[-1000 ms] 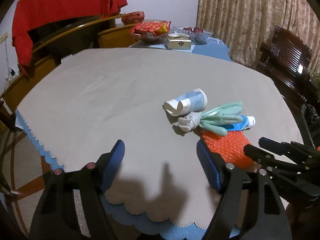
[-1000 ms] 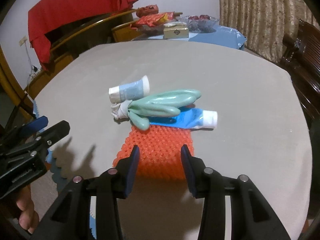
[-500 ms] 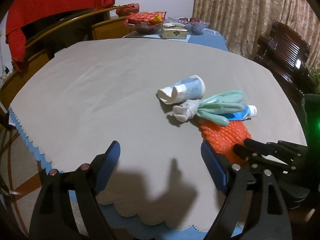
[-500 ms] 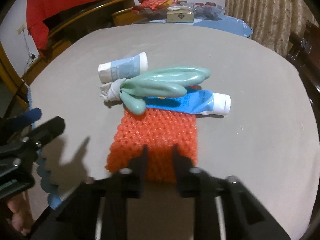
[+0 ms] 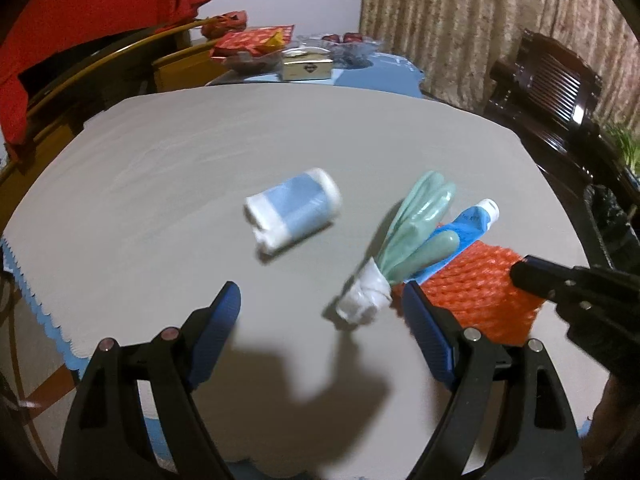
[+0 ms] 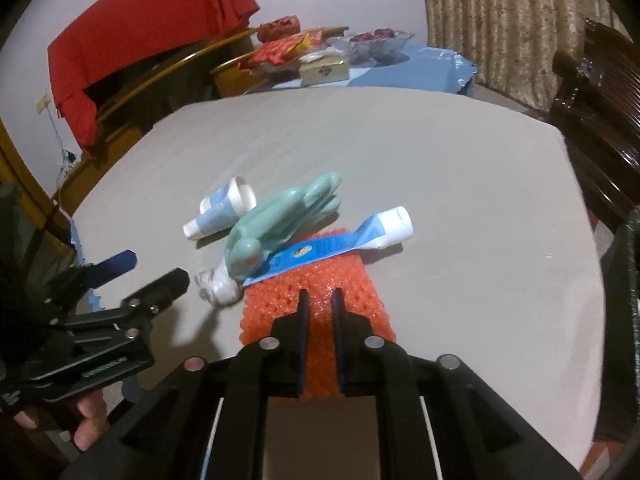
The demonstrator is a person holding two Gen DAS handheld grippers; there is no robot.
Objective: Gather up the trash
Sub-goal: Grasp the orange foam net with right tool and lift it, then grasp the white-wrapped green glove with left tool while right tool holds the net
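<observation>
On the grey tablecloth (image 5: 200, 152) lies a small heap of trash. My right gripper (image 6: 321, 296) is closing, its pads pinching the near edge of the orange foam net (image 6: 360, 300). A green rubber glove (image 6: 280, 216) with a white cuff and a blue toothpaste tube (image 6: 360, 236) lie across the net's far end. A pale blue and white tube (image 5: 292, 208) lies apart, to the left. My left gripper (image 5: 320, 296) hangs open over the cloth, the glove's cuff (image 5: 364, 300) just inside its right finger. In the left wrist view the net (image 5: 480, 292) and right gripper (image 5: 524, 272) sit at the right.
Behind stands a second table with a blue cloth (image 6: 420, 68) carrying snack packets, a small box and a glass bowl. Wooden chairs with a red cloth (image 6: 152, 32) line the back left. A dark wooden chair (image 5: 552, 76) stands at the right. The cloth's scalloped edge (image 5: 36, 308) is near.
My right jaws have closed onto the orange net and tugged it, swinging the glove and toothpaste tube round. My left gripper has moved in towards the trash, its jaws slightly wider.
</observation>
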